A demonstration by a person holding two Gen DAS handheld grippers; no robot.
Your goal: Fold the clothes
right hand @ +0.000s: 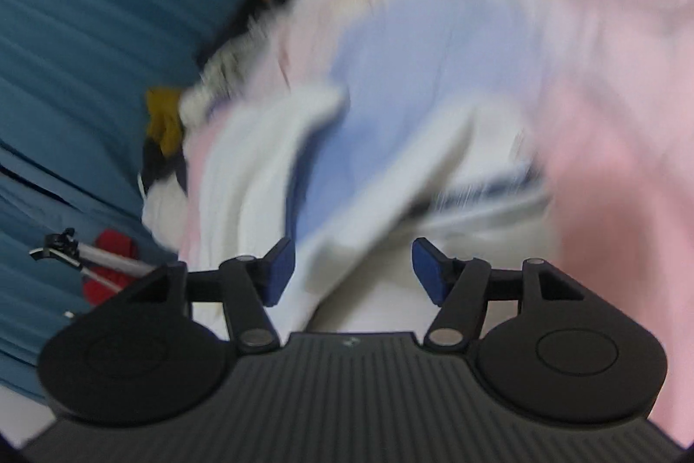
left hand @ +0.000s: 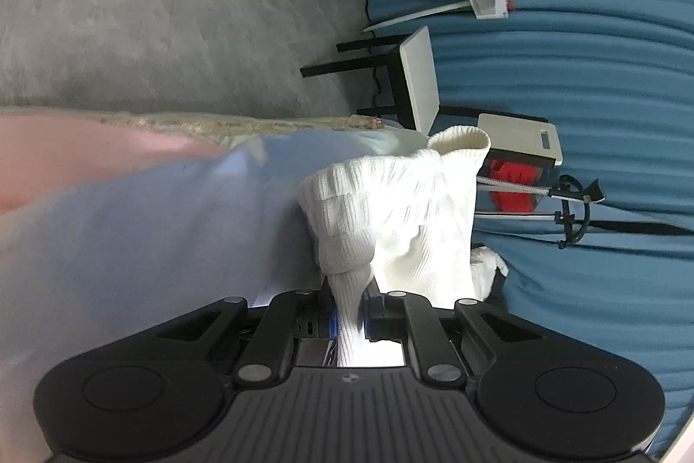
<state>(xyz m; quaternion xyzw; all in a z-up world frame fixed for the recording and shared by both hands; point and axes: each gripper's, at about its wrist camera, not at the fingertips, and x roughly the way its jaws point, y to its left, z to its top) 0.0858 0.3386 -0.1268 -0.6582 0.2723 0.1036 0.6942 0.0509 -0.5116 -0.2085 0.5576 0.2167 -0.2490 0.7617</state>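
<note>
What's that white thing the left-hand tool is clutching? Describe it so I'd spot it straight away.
Start at the big blue curtain on the right of the left wrist view, then move in toward the lilac-blue cloth. Between them hangs a white ribbed knit garment, pinched in the left gripper. Its chunky ribbing and turned-over cuff set it apart from the smooth pastel fabric.

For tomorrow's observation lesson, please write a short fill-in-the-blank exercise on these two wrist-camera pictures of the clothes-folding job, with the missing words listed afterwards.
1. The left tool is shut on a ribbed knit garment whose colour is ____.
2. The fingers of the right tool stand ____, with nothing gripped between them.
3. The curtain behind the scene is ____ in colour.
4. The pads on the right tool's fingers are ____.

Missing words: white; open; blue; blue
</note>
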